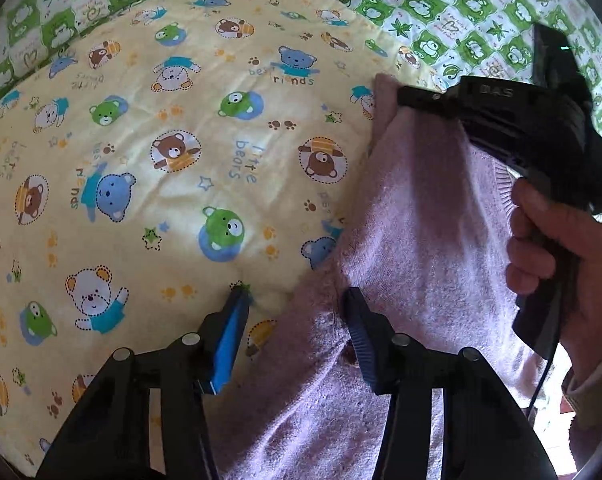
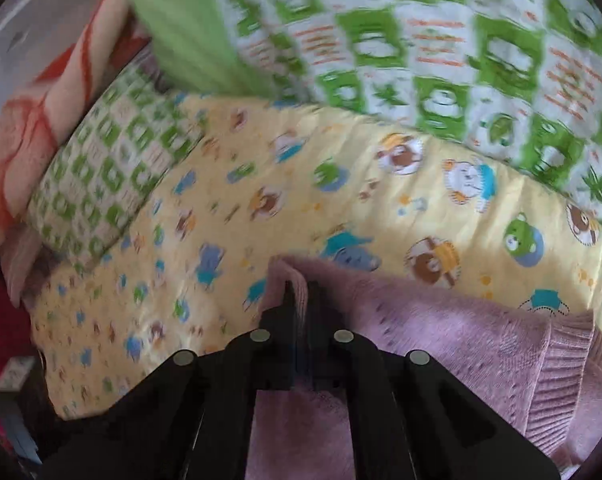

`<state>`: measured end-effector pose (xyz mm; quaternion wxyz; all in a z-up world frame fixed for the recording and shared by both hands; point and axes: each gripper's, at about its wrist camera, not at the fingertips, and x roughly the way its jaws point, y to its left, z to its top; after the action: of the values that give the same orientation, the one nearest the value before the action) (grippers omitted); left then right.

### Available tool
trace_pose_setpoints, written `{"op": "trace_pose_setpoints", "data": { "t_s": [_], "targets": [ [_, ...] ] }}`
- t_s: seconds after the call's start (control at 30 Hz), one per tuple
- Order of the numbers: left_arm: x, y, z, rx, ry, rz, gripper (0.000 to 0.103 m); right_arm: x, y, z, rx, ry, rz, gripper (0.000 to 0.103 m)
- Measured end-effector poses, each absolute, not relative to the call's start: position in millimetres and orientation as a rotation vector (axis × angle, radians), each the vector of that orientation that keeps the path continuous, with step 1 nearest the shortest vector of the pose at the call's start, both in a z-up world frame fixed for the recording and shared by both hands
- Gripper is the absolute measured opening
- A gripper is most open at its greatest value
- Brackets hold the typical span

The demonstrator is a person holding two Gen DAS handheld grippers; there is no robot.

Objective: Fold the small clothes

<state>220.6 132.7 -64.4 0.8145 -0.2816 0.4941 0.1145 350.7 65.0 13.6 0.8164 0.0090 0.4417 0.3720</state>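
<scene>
So you're working on a bed: a yellow quilt [image 1: 149, 184] printed with little bears fills most of both views, with a green-and-white frog-print cover [image 1: 433, 16] banked along the top and an orange-and-cream blanket [image 2: 33, 128] bunched at the upper left of the right wrist view. The pink knit sweater [image 1: 421, 216] is the piece you're folding; it sits at the lower right of the left wrist view and spills off the bottom edge. Your right gripper [image 2: 299, 292] has its jaws pinched tight on a peaked fold of the sweater's edge, low in the centre of its own view, and from the left camera you can see it up at the right with your hand [image 1: 561, 264] wrapped round the handle, carrying a flap over the rest of the garment. The left gripper [image 1: 297, 300] is about half open and isn't clamping anything: one finger is over bare quilt, the other rests at the sweater's edge. I'd say plant that left one on the fabric as an anchor so the body doesn't drag along with the flap. Then lay the carried edge down square with the ribbed hem [image 2: 557, 384], and slow down a bit, since the right view is pretty smeared.
</scene>
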Motion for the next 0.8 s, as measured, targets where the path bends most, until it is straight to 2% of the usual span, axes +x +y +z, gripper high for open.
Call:
{"op": "trace_pose_setpoints", "data": {
  "t_s": [0.1, 0.23, 0.27, 0.37, 0.4, 0.53, 0.8],
  "targets": [
    [223, 131, -63, -0.576, 1.066, 0.237, 0.050, 359, 58, 1, 0.106, 1.003, 0.739, 0.006],
    [215, 131, -60, -0.546, 1.084, 0.253, 0.051, 343, 39, 13, 0.141, 0.967, 0.685, 0.010],
    [212, 132, -60, -0.542, 1.090, 0.257, 0.050, 337, 31, 18, 0.143, 0.951, 0.665, 0.015],
    [201, 132, -58, -0.537, 1.103, 0.257, 0.050, 315, 4, 32, 0.183, 0.911, 0.623, 0.040],
    [197, 133, -56, -0.534, 1.107, 0.256, 0.050, 306, -7, 36, 0.196, 0.895, 0.612, 0.043],
    [168, 136, -48, -0.538, 1.119, 0.255, 0.058, 254, -53, 43, 0.240, 0.875, 0.564, 0.043],
    [90, 135, -43, -0.504, 1.173, 0.227, 0.063, 137, -147, 18, 0.329, 0.959, 0.395, 0.045]
  ]
}}
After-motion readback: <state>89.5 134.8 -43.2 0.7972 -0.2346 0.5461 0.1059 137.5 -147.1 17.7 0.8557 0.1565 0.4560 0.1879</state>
